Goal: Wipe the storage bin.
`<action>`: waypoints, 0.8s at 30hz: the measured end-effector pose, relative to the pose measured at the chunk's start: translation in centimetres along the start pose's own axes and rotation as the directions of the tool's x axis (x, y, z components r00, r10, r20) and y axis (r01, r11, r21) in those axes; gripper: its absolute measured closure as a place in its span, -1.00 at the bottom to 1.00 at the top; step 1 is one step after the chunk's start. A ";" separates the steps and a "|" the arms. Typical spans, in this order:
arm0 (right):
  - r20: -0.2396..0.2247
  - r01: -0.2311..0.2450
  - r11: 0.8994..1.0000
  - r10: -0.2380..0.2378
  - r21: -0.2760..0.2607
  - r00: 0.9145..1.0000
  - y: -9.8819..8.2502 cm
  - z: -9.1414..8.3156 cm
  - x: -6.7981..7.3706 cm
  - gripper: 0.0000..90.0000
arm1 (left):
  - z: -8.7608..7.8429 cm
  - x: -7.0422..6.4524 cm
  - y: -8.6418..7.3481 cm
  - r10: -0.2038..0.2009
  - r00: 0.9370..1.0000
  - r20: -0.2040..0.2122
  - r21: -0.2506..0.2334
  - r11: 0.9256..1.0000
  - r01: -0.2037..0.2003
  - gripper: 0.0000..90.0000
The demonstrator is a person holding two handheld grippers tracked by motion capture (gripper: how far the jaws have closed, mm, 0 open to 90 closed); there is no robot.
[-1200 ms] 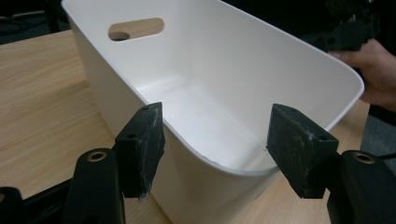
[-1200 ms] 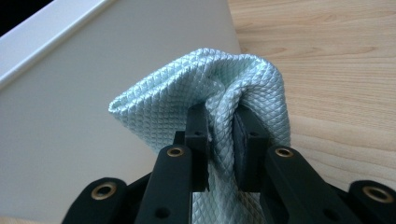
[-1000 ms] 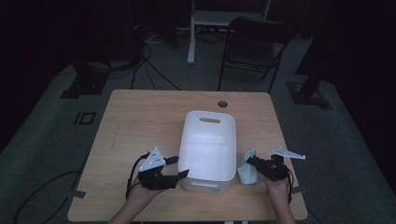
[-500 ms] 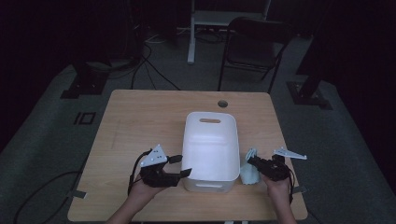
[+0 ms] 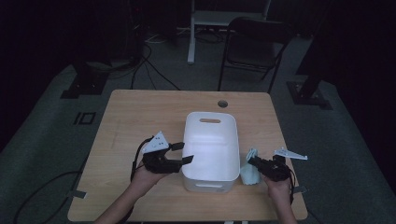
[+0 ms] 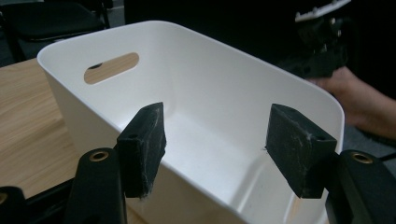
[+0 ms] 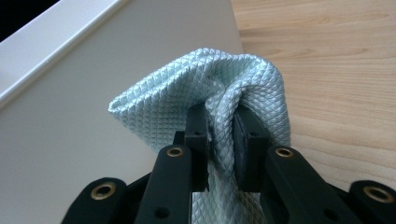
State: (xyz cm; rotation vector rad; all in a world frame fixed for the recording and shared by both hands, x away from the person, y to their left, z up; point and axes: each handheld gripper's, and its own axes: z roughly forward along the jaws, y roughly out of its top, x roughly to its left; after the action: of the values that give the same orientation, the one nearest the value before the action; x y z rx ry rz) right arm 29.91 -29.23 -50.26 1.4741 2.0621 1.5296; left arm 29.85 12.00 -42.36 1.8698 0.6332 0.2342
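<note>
A white plastic bin (image 5: pixel 210 140) with handle slots stands in the middle of the wooden table (image 5: pixel 135 116). My left gripper (image 5: pixel 185 152) hovers at the bin's left wall near its front corner. It is open, with nothing between its pads (image 6: pixel 142 147). In the left gripper view the jaws look over the rim into the bin (image 6: pixel 210 93), whose visible floor is bare. My right gripper (image 5: pixel 251 161) sits just right of the bin, shut on a pale mint quilted cloth (image 5: pixel 249 173). In the right gripper view the cloth (image 7: pixel 219 88) bunches up out of the gripper (image 7: pixel 222 126), close beside the bin's outer wall (image 7: pixel 70 93).
A round cable hole (image 5: pixel 222 103) is in the table near its far edge. A dark folding chair (image 5: pixel 254 46) and a white stand (image 5: pixel 191 32) are on the floor beyond. The other hand and its gripper (image 6: pixel 322 46) appear past the bin in the left gripper view.
My left gripper has risen a little and shifted right toward the bin's rim, still open. The right gripper and cloth have stayed put.
</note>
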 end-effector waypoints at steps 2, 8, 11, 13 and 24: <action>0.000 -0.001 1.000 0.001 0.001 1.000 0.0 0.0 0.0 0.74 | 0.3 0.5 0.4 -0.002 1.000 -0.010 -0.002 1.000 0.002 -0.16; -0.004 -0.001 1.000 0.001 0.002 1.000 0.0 0.1 0.0 0.73 | 1.3 2.6 1.9 0.009 0.999 -0.047 -0.003 1.000 -0.009 -0.16; -0.005 0.002 1.000 -0.002 0.003 1.000 -0.1 0.0 0.0 0.73 | 1.9 3.4 2.4 0.021 0.998 -0.066 -0.001 1.000 -0.021 -0.18; -0.006 0.000 1.000 0.000 0.003 1.000 -0.1 0.1 0.0 0.73 | 2.5 4.2 2.8 0.018 0.997 -0.071 0.008 1.000 -0.018 -0.20; -0.016 -0.001 1.000 0.001 0.015 1.000 -0.3 0.4 -0.1 0.72 | 5.2 7.7 3.9 0.058 0.994 -0.096 0.056 0.997 -0.052 -0.22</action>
State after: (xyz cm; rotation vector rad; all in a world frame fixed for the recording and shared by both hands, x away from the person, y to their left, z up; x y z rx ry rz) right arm 30.05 -29.09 -50.68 1.4728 2.0866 1.5352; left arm 39.82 10.86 -41.88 1.9376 0.6602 0.3491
